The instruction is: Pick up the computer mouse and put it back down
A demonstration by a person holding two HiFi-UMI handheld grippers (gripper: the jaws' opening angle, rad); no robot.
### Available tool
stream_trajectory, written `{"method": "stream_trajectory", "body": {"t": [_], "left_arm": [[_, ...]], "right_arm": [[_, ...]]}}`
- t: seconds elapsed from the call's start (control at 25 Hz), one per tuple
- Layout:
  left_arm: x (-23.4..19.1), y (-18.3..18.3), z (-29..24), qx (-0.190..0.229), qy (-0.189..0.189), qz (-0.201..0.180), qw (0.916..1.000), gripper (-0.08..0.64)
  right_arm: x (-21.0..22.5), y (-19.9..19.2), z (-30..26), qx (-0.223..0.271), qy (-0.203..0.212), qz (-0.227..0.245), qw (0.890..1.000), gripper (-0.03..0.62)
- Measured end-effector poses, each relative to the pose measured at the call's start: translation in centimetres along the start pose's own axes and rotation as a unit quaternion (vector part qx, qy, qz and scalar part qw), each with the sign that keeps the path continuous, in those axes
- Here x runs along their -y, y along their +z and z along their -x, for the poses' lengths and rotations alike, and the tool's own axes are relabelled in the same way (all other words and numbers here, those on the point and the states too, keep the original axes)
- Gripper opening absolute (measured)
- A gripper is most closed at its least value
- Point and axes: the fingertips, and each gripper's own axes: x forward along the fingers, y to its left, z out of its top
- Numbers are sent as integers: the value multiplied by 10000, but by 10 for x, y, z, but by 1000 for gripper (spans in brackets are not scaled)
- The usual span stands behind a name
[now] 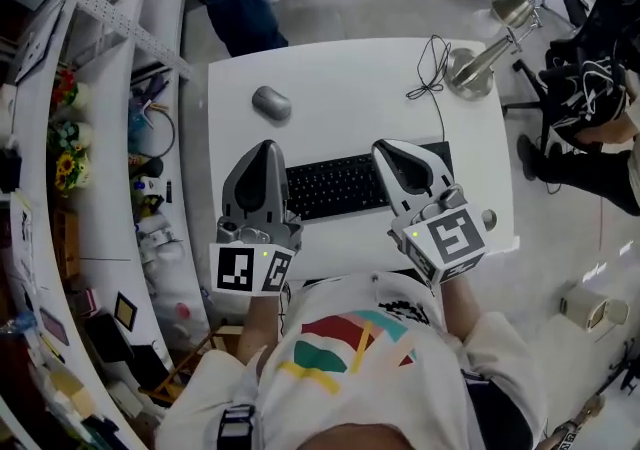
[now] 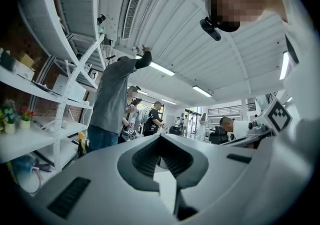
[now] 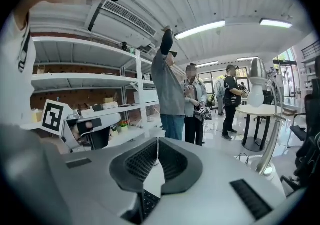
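The mouse (image 1: 271, 103) lies on the white surface (image 1: 340, 68) beyond the keyboard (image 1: 345, 185), off its far left corner. It is untouched, with nothing around it, so the pick-up looks not yet begun. The left hand-held gripper (image 1: 266, 148) sits over the keyboard's left end and the right hand-held gripper (image 1: 384, 148) over its right half, both pointing across it toward the far side. Each has its jaws brought together tip to tip with nothing between them, which reads as an approach posture rather than a grip. The left one is nearer the mouse and roughly in line with it, so it seems the likelier to reach, and its jaws would have to spread first. A lamp (image 1: 480, 63) stands past the keyboard's far right corner, its cable (image 1: 432, 68) looping well clear of the mouse. The mouse shows in neither gripper view, because the jaws' own bodies fill the lower half and hide the surface, save a sliver of keys under the right pair. In the head view the grippers cover parts of the keyboard, and whether the mouse has a cord cannot be made out.
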Motion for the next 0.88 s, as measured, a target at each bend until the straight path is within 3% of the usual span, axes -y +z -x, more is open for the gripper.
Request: {"method": "stream_trajectory", "body": {"t": [0.24,0.36,0.4,0.44,0.48,0.6,0.88], "left_arm": [[-20,-12,-14,-78,376,-2,9993,46],[-33,-17,-13,-104,541,71,9985,46],[-38,-19,-14,-117,590,71,9982,46],[-44,-22,-14,-137,638,60,9979,46],[-50,-26,-15,-165,685,41,9975,46],[-70,-43,-15,-314,850,67,9959,46],[-128,-77,-2,-534,1369,486,9879,46]], "right_arm": [[12,-7,-34,-216,364,93,9991,14],[11,-8,-61,-349,677,-466,9960,15],[12,-8,-74,-368,766,-729,9937,54],[13,-12,-90,-412,832,-915,9915,181],[15,-18,-109,-491,859,-986,9902,260],[14,-48,-173,-901,826,-796,9893,336],[-29,-102,-284,-1933,1264,162,9728,345]]}}
